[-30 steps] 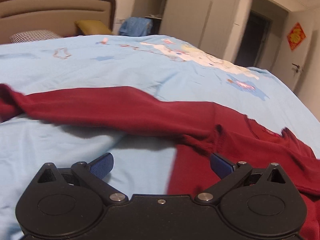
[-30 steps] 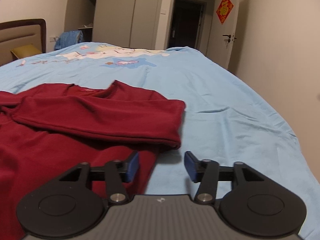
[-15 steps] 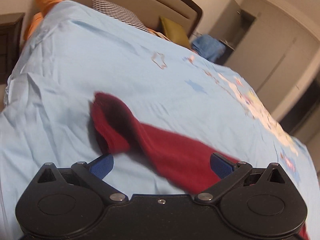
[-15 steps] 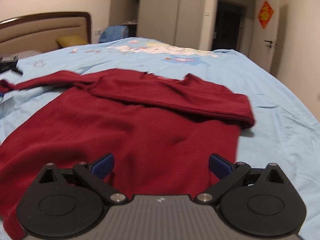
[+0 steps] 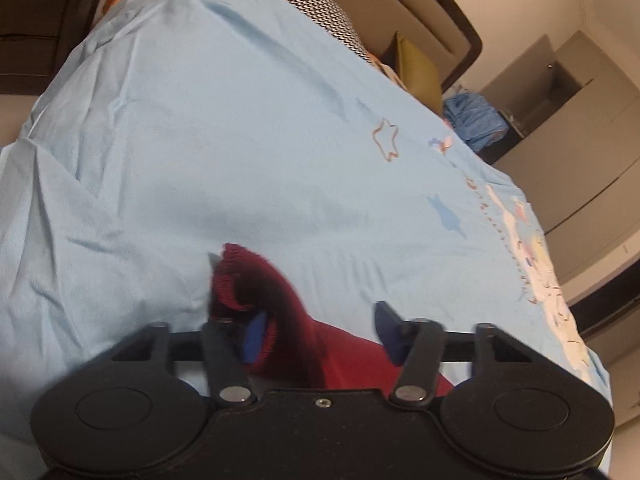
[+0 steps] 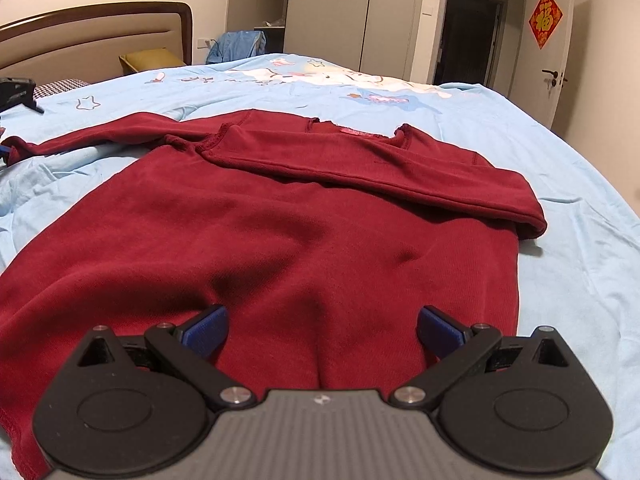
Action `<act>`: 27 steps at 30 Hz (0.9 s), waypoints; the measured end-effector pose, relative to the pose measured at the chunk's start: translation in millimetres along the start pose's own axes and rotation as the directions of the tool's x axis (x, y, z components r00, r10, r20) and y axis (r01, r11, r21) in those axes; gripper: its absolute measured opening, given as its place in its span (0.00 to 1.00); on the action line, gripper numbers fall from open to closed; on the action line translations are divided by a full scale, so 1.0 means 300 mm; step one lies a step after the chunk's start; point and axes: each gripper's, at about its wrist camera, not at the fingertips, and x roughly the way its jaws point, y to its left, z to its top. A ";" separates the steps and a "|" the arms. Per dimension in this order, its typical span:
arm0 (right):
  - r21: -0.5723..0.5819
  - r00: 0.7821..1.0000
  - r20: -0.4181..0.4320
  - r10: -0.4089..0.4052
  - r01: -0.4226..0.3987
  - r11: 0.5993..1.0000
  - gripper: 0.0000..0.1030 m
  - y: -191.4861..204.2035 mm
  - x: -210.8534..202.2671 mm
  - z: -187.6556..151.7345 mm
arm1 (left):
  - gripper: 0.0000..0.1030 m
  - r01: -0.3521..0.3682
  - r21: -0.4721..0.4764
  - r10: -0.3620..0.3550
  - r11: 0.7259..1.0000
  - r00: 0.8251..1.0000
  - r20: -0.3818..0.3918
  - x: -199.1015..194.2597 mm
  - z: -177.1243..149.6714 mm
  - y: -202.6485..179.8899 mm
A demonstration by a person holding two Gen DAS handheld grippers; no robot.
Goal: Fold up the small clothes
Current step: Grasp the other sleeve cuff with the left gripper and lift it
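One sleeve folded, the other being taken by its cuff.
Left gripper (image 5: 316,330) is closing its fingers round the cuff (image 5: 240,280) of the dark red top (image 6: 304,232), likely to fold that sleeve (image 6: 108,134) inward; right gripper (image 6: 320,330) hovers released above the hem. Top lies flat on the blue bed (image 6: 560,152), ribbed, slightly rumpled.

Dim, warm indoor light; fisheye bending in both views.

The left wrist view is tilted and smeared, the red sleeve cuff (image 5: 248,280) blurred at lower centre, corners vignetted black. The right wrist view is sharper: soft shadows sit under the folded sleeve (image 6: 400,176) at centre right, and walls and doorway (image 6: 468,36) bow along the upper edge.
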 end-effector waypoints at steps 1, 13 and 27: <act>0.003 1.000 -0.001 -0.001 0.001 1.000 1.00 0.001 0.000 -0.002 | 0.38 -0.009 0.001 0.009 1.000 1.000 0.000 0.008 0.005 0.002; 0.015 1.000 -0.006 0.004 -0.004 1.000 1.00 -0.003 -0.003 -0.006 | 0.06 0.201 0.341 -0.280 0.918 0.939 0.200 -0.147 0.039 -0.265; 0.053 1.000 0.021 0.018 -0.019 0.998 1.00 -0.036 -0.036 -0.002 | 0.06 0.488 0.770 -0.677 0.411 0.729 -0.102 -0.354 -0.415 -0.908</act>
